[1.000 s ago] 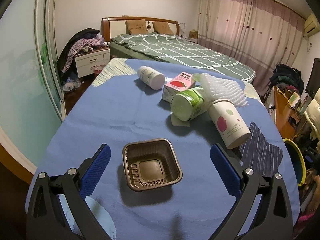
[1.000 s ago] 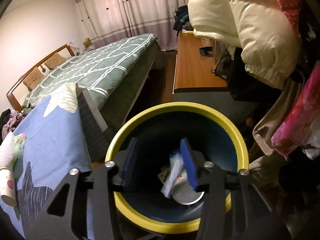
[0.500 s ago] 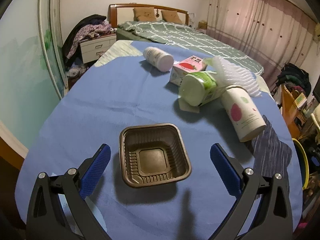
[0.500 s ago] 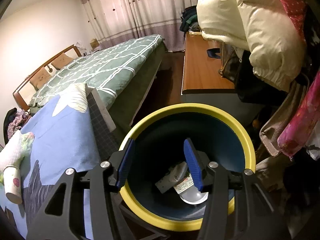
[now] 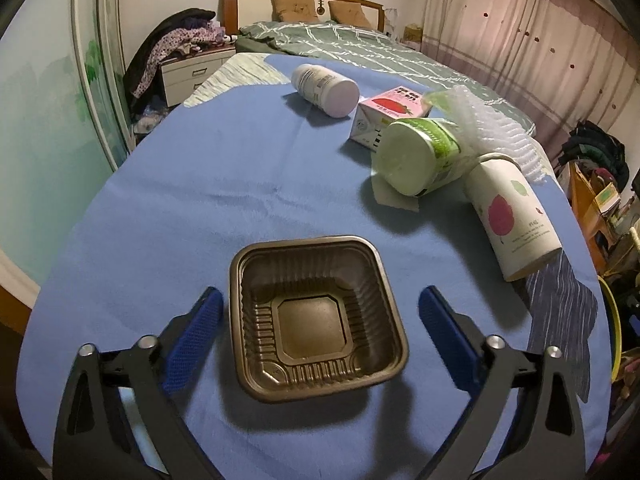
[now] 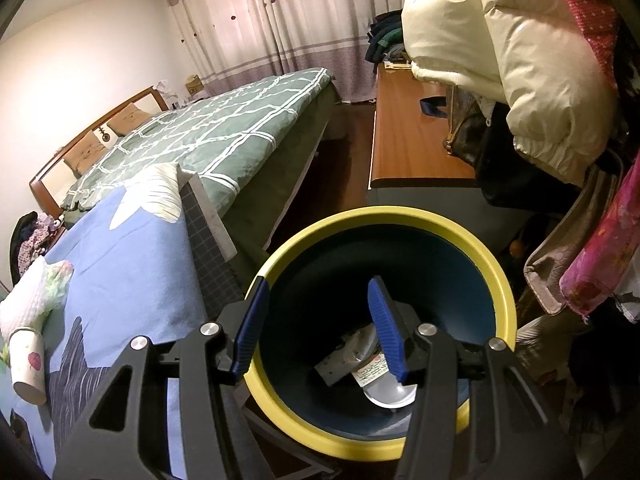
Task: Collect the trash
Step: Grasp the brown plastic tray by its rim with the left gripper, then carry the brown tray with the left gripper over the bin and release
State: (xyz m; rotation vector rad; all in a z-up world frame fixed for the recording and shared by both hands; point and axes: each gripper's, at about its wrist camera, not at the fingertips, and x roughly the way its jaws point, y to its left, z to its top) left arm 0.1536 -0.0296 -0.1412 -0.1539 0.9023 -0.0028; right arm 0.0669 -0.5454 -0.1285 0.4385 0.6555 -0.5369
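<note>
A brown plastic tray (image 5: pixel 316 316) lies on the blue tablecloth (image 5: pixel 192 184), between the open fingers of my left gripper (image 5: pixel 320 328). Further back lie a white bottle (image 5: pixel 324 84), a pink carton (image 5: pixel 390 114), a green-white tub (image 5: pixel 416 156), a paper cup (image 5: pixel 514 216) and white foam netting (image 5: pixel 492 124). My right gripper (image 6: pixel 316 324) is open and empty over a yellow-rimmed dark blue bin (image 6: pixel 496 264) that holds a carton and other trash (image 6: pixel 360 364).
The bin stands on the floor just off the table's right edge (image 6: pixel 192 240). A bed (image 6: pixel 224 132) lies beyond the table. A wooden desk (image 6: pixel 412 140) with jackets (image 6: pixel 500 48) and bags crowds the right. A nightstand (image 5: pixel 192 72) stands at the back left.
My left gripper has moved forward, so the brown tray now sits between its fingers. My right gripper has opened wider, dropped its item into the bin and risen a little.
</note>
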